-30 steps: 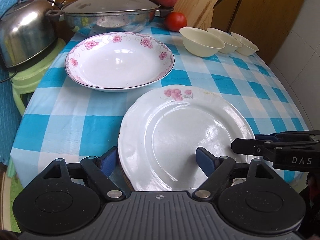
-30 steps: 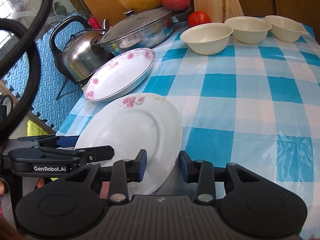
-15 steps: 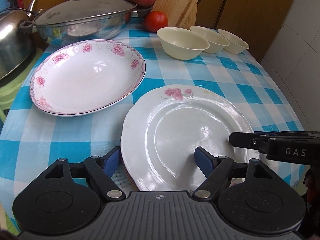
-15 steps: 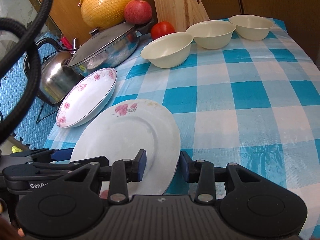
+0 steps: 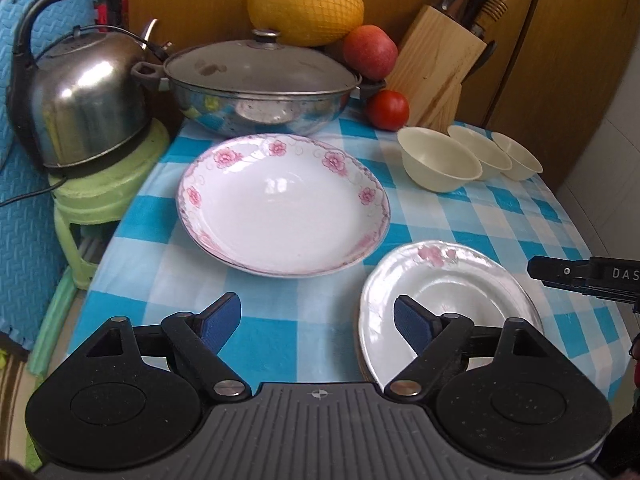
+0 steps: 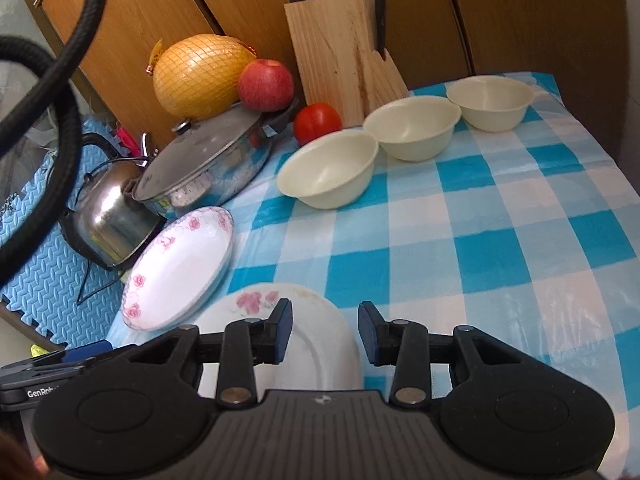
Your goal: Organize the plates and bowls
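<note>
Across the lower half of the left wrist view, the left gripper (image 5: 318, 316) hangs over the blue-and-white checked tablecloth (image 5: 280, 320) with its jaws opening and nothing between them; its right blue pad overlaps the near-left rim of the flat white plate (image 5: 452, 280), though whether it touches is unclear. That plate, with a pink flower at its far edge, lies at lower right of the frame, and a darker rim peeking out beneath it suggests another plate underneath. At centre frame sits the deep plate with pink flowers (image 5: 282, 204), apart from the flat one. Three cream bowls (image 5: 440, 160) stand in a row at right of centre, rims close together. Behind them are a knife block (image 5: 436, 64), a tomato (image 5: 387, 110) and an apple (image 5: 370, 55); a lidded steel pan (image 5: 260, 88) occupies upper centre with a netted pomelo (image 5: 306, 0) behind it, and a kettle (image 5: 86, 100) rests on a green stool (image 5: 104, 192) at upper left. From the right wrist view, the right gripper (image 6: 324, 332) is partly open, empty, its left finger above the flat plate's right edge and its right finger over bare cloth. The right gripper's fingertip also juts in at the right edge of the left wrist view.
</note>
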Available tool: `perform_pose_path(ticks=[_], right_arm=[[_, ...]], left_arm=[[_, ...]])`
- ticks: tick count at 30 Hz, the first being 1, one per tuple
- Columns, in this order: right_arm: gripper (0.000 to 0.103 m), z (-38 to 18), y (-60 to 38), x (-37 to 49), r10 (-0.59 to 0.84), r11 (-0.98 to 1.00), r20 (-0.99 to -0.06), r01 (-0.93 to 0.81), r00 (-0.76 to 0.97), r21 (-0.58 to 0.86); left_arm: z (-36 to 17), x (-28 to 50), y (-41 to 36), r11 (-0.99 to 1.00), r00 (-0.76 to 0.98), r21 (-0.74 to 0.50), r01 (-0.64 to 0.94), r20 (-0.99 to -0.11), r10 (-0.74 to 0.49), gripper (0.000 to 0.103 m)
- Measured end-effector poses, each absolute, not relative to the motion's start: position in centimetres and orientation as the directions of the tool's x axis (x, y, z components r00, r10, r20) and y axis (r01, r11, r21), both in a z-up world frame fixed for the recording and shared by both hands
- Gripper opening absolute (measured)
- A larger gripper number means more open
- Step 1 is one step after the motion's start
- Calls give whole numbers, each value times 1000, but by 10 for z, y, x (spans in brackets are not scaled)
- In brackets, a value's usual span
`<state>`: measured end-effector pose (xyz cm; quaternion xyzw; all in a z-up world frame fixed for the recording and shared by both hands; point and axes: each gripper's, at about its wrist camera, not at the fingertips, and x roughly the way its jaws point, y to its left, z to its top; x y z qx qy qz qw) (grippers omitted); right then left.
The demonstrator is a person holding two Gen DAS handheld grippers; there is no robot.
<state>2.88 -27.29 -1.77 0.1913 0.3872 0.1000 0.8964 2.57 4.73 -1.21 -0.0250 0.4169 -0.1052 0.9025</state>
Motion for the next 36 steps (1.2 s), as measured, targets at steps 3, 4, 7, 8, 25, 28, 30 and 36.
perform_pose_path(ticks=[3,4,7,8,25,28,30,36], right_arm=[[36,-6,-251,52,345,913,-645,-84,682,400],[36,-4,-244,61,353,912,-646,-97,677,398],[36,-5,-223,87,388,902,-653,-124,650,413],[36,-8,-216,95,394,901,-658,-126,641,416],[36,-39,-165,158,416,900,-709,-147,569,410],[30,-42,-162,162,420,900,-713,-157,561,406],[25,-43,-160,165,427,898,-717,-164,551,408],[20,-46,-158,166,422,902,-727,-168,542,398]], left_arm=[[1,45,59,985,668,-137,108,-723,-174,93],[3,52,62,987,673,-137,87,-722,-159,95],[4,78,73,990,671,-141,23,-732,-120,95],[2,86,77,991,665,-135,0,-740,-101,95],[-35,133,79,999,615,-35,-28,-789,-11,89],[-39,133,73,1000,612,7,-17,-790,16,82],[-43,136,71,1000,603,14,-12,-797,19,79],[-50,139,70,999,594,39,-13,-804,39,76]])
